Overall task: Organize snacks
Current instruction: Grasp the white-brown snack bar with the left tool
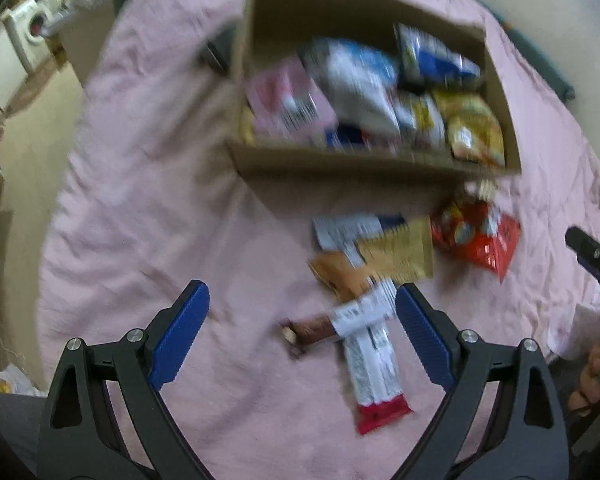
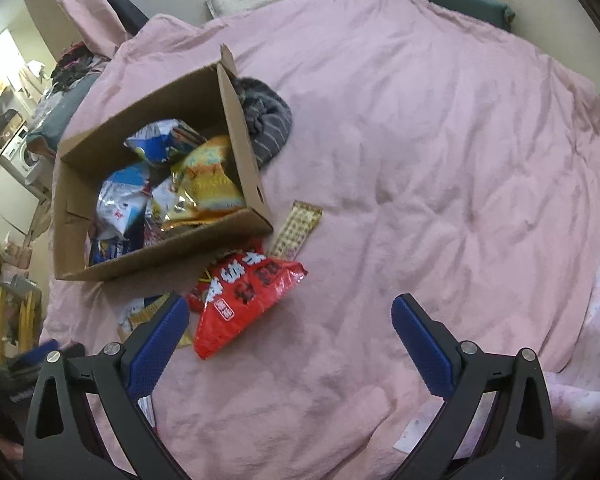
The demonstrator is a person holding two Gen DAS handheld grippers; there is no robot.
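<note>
A cardboard box (image 1: 340, 164) (image 2: 172, 252) sits on a pink bedcover and holds several snack bags. In front of it lie loose snacks: a red bag (image 1: 480, 240) (image 2: 244, 300), a tan packet (image 1: 400, 256), a brown stick snack (image 1: 316, 330) and a long white-and-red bar (image 1: 374, 368). My left gripper (image 1: 302, 316) hangs open over the stick snack and the bar, with nothing between its pads. My right gripper (image 2: 290, 328) is open above bare bedcover, just right of the red bag. A slim patterned packet (image 2: 298, 228) lies by the box corner.
The pink bedcover (image 2: 420, 160) spreads wide to the right. A grey striped cloth (image 2: 266, 120) lies behind the box. A washing machine (image 1: 28, 36) and clutter stand beyond the bed's left edge. The other gripper's tip (image 1: 588, 248) and a hand (image 1: 592, 376) show at the right.
</note>
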